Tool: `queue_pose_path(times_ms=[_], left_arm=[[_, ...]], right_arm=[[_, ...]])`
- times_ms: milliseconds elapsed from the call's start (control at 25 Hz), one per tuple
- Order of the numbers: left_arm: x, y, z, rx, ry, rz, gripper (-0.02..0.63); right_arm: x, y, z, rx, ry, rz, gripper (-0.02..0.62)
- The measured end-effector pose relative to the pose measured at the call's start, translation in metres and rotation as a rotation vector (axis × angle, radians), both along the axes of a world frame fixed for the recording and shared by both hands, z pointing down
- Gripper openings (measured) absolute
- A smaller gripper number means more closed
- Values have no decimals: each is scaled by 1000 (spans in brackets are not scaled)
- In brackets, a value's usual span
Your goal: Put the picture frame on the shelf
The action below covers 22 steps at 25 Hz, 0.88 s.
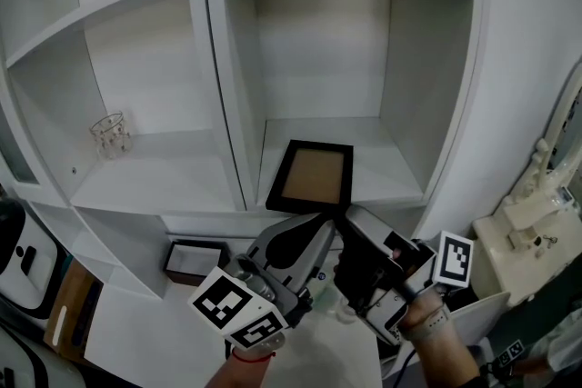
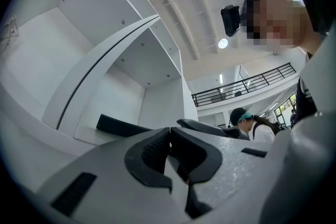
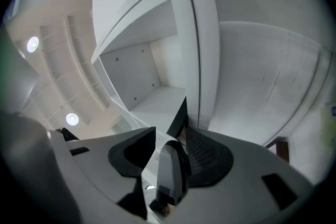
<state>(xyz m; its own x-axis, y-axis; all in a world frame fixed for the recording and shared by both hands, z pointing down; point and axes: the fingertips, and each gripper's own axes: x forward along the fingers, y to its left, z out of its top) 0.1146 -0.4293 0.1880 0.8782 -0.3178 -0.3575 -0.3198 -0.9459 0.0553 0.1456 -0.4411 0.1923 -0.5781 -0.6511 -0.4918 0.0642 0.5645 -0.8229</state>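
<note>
The picture frame [image 1: 311,175], black with a brown panel, lies flat on the floor of the right shelf compartment [image 1: 382,164], near its front edge. Both grippers hang just below and in front of that edge, apart from the frame. My left gripper [image 1: 320,223] has its jaws shut with nothing between them [image 2: 169,134]; its view shows the frame [image 2: 119,125] as a dark strip. My right gripper [image 1: 351,215] is open [image 3: 172,135]. A grey finger-shaped part, apparently of the left gripper, shows in its gap. The frame's dark corner [image 3: 180,117] lies beyond.
A small clear glass [image 1: 110,134] stands in the left compartment. A white divider [image 1: 227,104] separates the two compartments. A dark box [image 1: 194,259] sits on a lower ledge at left. White equipment [image 1: 532,223] stands at right. A person stands behind in the left gripper view.
</note>
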Motion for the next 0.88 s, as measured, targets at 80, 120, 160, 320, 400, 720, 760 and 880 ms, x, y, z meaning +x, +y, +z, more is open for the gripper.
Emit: queue_pose_path(times_ms=[80,120,160,320,400,720,760,880], left_arm=[[1,-2,1,-3,-2,-2,14],[2,-3,1,-4,-2,-2,14],[2,-5,2,-4,-3,-2,14],[-1,-8,4,-5,-14,-14,14],[-4,-10,4,-4,-17,-21,14],[-16,-13,9,-14,-22,-33,14],[-18,-13,10,-14,-23,-33,14],[-21,-11,14,-19,-26,-29,14]], right_arm=[[0,3,1,14,29,12,156],[0,5,2,25,53,20,156],[-1,7,3,37,85,31,156],[-11,15,10,119,280,93,145],[-17,19,15,187,394,129,49],[-29,13,-4,449,839,470,6],[-29,11,-5,450,841,485,6],[-30,3,-6,429,824,499,6]])
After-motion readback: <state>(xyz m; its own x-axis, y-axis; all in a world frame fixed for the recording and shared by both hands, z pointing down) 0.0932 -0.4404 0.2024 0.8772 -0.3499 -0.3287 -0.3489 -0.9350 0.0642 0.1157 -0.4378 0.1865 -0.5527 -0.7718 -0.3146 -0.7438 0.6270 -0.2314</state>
